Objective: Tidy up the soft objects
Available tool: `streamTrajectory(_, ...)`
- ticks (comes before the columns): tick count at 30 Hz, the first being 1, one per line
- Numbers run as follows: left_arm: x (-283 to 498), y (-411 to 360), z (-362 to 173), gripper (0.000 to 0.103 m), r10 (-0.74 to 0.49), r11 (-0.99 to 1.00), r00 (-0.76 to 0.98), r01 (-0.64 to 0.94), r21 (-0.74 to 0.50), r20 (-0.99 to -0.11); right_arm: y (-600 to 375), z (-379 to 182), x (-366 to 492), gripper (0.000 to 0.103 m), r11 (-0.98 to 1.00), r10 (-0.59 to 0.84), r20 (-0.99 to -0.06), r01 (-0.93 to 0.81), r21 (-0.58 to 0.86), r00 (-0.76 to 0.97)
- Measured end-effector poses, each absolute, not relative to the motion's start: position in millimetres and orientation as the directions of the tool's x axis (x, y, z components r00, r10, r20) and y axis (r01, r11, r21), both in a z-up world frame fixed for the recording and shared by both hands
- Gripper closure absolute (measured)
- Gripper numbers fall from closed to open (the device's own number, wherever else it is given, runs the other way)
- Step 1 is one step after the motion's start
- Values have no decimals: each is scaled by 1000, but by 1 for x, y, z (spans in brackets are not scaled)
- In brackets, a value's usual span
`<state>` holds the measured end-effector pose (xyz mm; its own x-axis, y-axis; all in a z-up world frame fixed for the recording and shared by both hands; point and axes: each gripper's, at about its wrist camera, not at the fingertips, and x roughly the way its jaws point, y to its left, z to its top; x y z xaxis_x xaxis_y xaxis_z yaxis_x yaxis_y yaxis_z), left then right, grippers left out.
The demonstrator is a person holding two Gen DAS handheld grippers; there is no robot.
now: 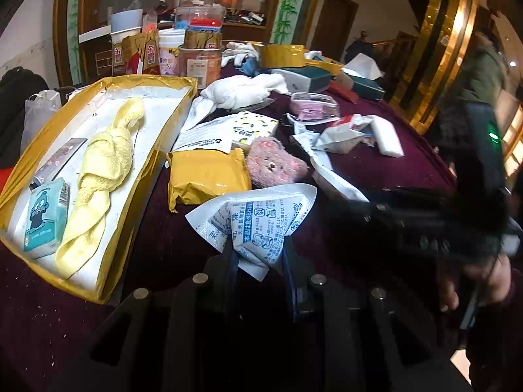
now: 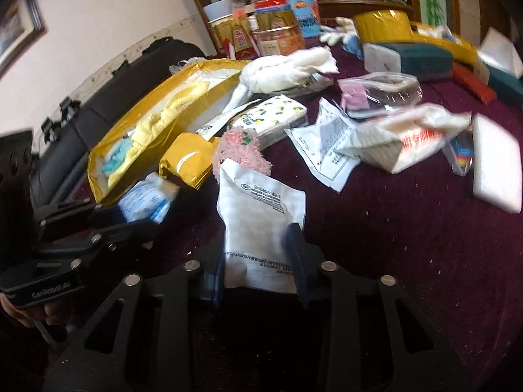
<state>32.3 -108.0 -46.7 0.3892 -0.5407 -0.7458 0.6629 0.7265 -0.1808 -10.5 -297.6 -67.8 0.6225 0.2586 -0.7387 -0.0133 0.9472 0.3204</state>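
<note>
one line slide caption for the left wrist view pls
Left gripper shut on a blue-printed desiccant packet, beside the gold-edged tray holding a yellow knotted towel.

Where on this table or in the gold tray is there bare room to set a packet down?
Bare maroon tablecloth lies near the right gripper, bounded by the white foam block and the white pouch. In the gold tray, white floor shows beyond the yellow towel. The table's middle around the pink plush bear is crowded.

bench [image 1: 385, 170]: maroon
tray [image 1: 98, 91]: gold rim — white inside
towel [image 1: 101, 170]: pale yellow
plush [image 1: 278, 163]: pink
sachet [image 1: 258, 225]: white — blue print
pouch [image 2: 258, 222]: white, dark print
packet [image 1: 206, 176]: yellow
</note>
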Motion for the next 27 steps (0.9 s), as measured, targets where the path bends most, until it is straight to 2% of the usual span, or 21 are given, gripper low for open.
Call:
streamTrajectory(5,22,-96,-37,78,-565,706,379,682,-192,-733,-317,-71,-14,73,888,334,-695,34,458,636)
streamTrajectory(9,20,-86,-29,78,-588,698,378,685,-212,-715,-345,-80,-23,76,759,435,-608,93,644,664)
streamTrajectory(12,21,-81,-27,78,-608,688,363,685,-240,-706,-378,-107,-34,77,509,548,-449,144,848,705)
streamTrajectory(13,22,-79,-26,78,-619,684,360,684,-254,-698,-391,-125,-39,78,375,575,-369,165,912,731)
streamTrajectory(14,22,-77,-26,78,-625,683,359,682,-263,-693,-398,-137,-43,94,281,583,-315,177,943,749)
streamTrajectory(15,23,-75,-24,78,-635,680,356,679,-276,-686,-406,-147,-48,95,168,583,-222,151,974,782)
streamTrajectory(16,24,-72,-23,78,-639,679,355,677,-284,-682,-410,-149,-51,95,120,579,-180,135,984,796)
streamTrajectory(17,25,-70,-22,78,-643,679,356,674,-289,-678,-411,-151,-52,95,93,578,-166,138,986,799)
streamTrajectory(20,31,-62,-18,78,-652,684,366,662,-306,-664,-406,-153,-51,95,126,554,-214,173,977,805)
streamTrajectory(22,36,-56,-15,78,-650,694,380,650,-310,-658,-404,-155,-50,95,94,547,-177,150,984,818)
streamTrajectory(24,39,-48,-11,77,-648,702,397,641,-309,-650,-397,-148,-44,95,117,552,-181,139,983,814)
streamTrajectory(27,46,-36,-3,77,-633,719,422,630,-292,-649,-373,-119,-20,94,173,590,-164,74,982,791)
